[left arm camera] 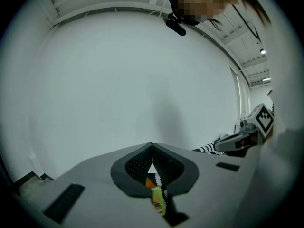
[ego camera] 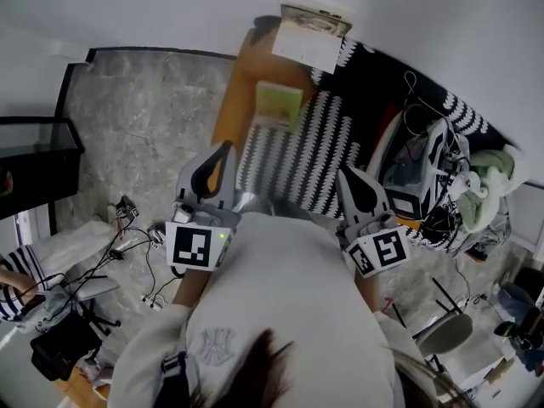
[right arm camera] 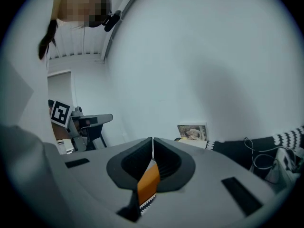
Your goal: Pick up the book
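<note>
Green-covered, the book (ego camera: 279, 104) is seen lying flat on the table (ego camera: 231, 100), far from the person, where the orange wood meets the black-and-white patterned cloth (ego camera: 340, 143). The left gripper (ego camera: 219, 155) and the right gripper (ego camera: 350, 177) are held side by side on the near side, well apart from it, each with jaws pressed together on nothing. A picture (ego camera: 310, 32) is propped at the far end.

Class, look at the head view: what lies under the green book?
The green book lies flat on the orange table, beside the striped cloth. The surface directly beneath it is covered, so whether the cloth's edge reaches under it cannot be seen.
</note>
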Demonstrator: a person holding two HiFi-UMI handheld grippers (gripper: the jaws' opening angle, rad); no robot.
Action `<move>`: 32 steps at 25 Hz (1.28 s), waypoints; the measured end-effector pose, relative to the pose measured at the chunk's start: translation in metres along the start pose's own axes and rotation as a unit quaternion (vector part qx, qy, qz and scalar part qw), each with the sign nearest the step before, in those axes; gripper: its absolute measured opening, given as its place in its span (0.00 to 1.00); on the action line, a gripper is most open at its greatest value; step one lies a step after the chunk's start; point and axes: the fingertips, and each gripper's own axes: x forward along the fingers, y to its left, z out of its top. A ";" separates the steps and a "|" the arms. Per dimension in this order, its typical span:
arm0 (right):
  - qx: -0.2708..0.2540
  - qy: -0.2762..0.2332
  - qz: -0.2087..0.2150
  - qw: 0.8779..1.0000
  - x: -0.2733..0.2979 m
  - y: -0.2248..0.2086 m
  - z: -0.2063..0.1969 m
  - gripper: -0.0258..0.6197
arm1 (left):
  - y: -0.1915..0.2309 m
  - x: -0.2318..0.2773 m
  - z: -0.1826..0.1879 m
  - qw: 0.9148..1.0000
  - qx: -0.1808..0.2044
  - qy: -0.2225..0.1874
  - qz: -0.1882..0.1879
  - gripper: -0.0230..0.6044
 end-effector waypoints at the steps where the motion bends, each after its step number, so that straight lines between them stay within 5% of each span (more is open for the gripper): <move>1: 0.006 0.002 0.001 1.000 0.002 -0.003 -0.001 0.08 | 0.000 0.002 -0.002 1.000 0.002 0.007 0.001 0.05; 8: 0.028 0.009 0.000 1.000 0.018 -0.021 -0.001 0.08 | 0.008 0.020 -0.005 1.000 0.006 0.030 0.003 0.05; 32: 0.036 -0.016 -0.095 0.995 0.053 -0.006 0.010 0.08 | 0.081 0.067 -0.003 0.997 -0.006 0.003 -0.078 0.05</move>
